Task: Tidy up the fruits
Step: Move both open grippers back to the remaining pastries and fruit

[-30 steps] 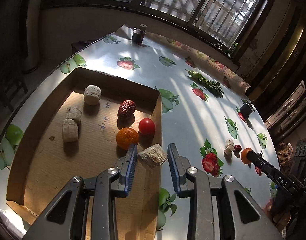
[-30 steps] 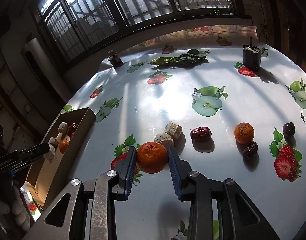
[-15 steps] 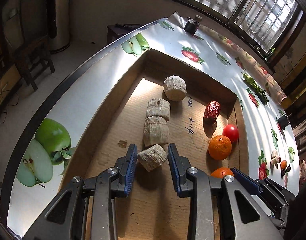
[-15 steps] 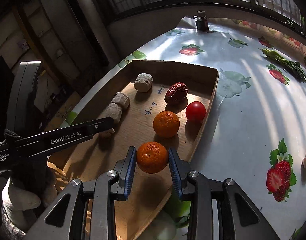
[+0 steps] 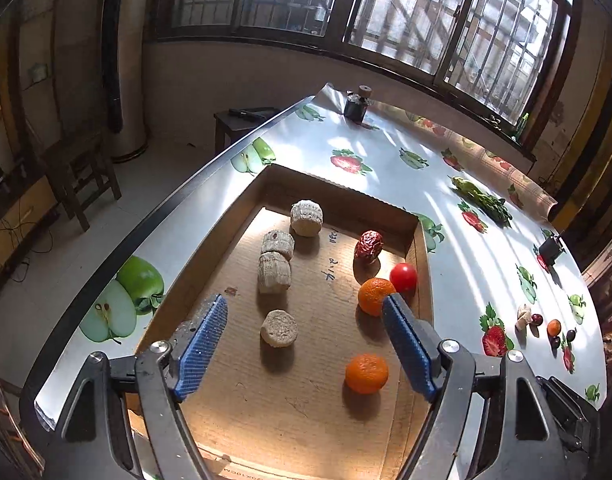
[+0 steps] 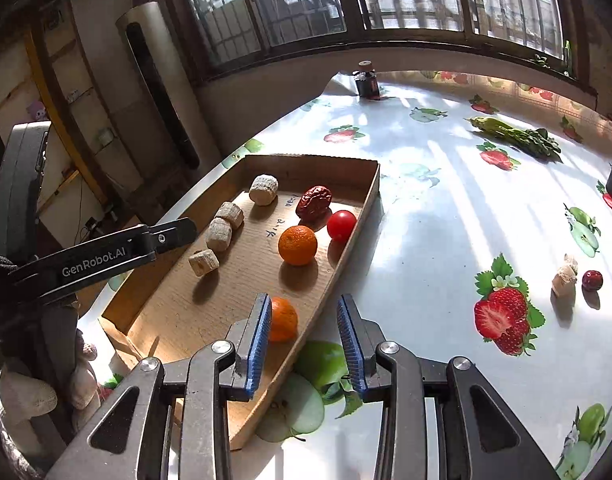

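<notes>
A shallow cardboard tray (image 5: 338, 190) (image 6: 370, 184) lies on the fruit-print tablecloth. In it are several beige cut chunks (image 5: 278, 328) (image 6: 203, 263), a red date (image 5: 369, 243) (image 6: 314, 201), a red tomato (image 5: 403, 277) (image 6: 341, 225) and two oranges (image 5: 366, 373) (image 5: 374, 296). My left gripper (image 5: 306, 348) is open and empty above the tray, the nearest chunk between its jaws' lines. My right gripper (image 6: 304, 348) is open and empty over the tray's near right wall, the near orange (image 6: 283, 319) just past its left finger.
Loose fruit lies on the cloth at the right: a beige chunk (image 6: 564, 276), a dark red fruit (image 6: 592, 280), an orange (image 5: 553, 327). A green vegetable bunch (image 6: 514, 133) and a small dark jar (image 6: 366, 80) stand farther back. The table edge runs left of the tray.
Both grippers carried their loads to the tray and opened. The beige chunk and the orange now lie in the tray. Both grippers have pulled back a little.
</notes>
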